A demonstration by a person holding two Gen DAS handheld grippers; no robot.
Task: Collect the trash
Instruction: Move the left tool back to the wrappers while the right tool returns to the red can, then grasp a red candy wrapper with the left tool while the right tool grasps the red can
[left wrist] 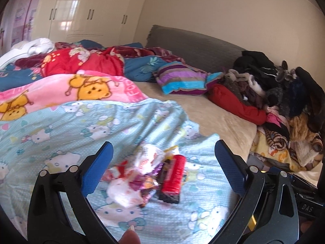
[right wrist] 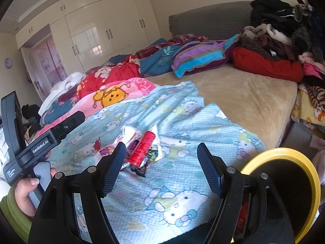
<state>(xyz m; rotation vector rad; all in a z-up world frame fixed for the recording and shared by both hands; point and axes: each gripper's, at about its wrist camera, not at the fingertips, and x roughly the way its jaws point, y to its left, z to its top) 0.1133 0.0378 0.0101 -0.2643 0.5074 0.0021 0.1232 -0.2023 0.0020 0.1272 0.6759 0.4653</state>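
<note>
Both the left gripper (left wrist: 163, 154) and right gripper (right wrist: 159, 155) gape empty above crinkly wrappers (left wrist: 146, 172) on a dotted quilt (left wrist: 61, 134)

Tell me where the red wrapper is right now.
The red wrapper lies on the light blue cartoon blanket, at the right edge of the wrapper pile, centred in both wrist views, ahead of the open grippers.

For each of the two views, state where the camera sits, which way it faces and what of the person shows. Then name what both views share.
Left wrist: sits on the left gripper, facing forward and down between its open blue-padded fingers at a heap of crumpled snack wrappers on the pale blue cat-print blanket; a fingertip shows at the bottom edge.

Right wrist: sits on the right gripper, open, facing the wrappers from the right; the person's left hand on its black handle and a yellow-rimmed bin show.

Shared: wrappers, blanket, cream wardrobe, grey headboard.
</note>
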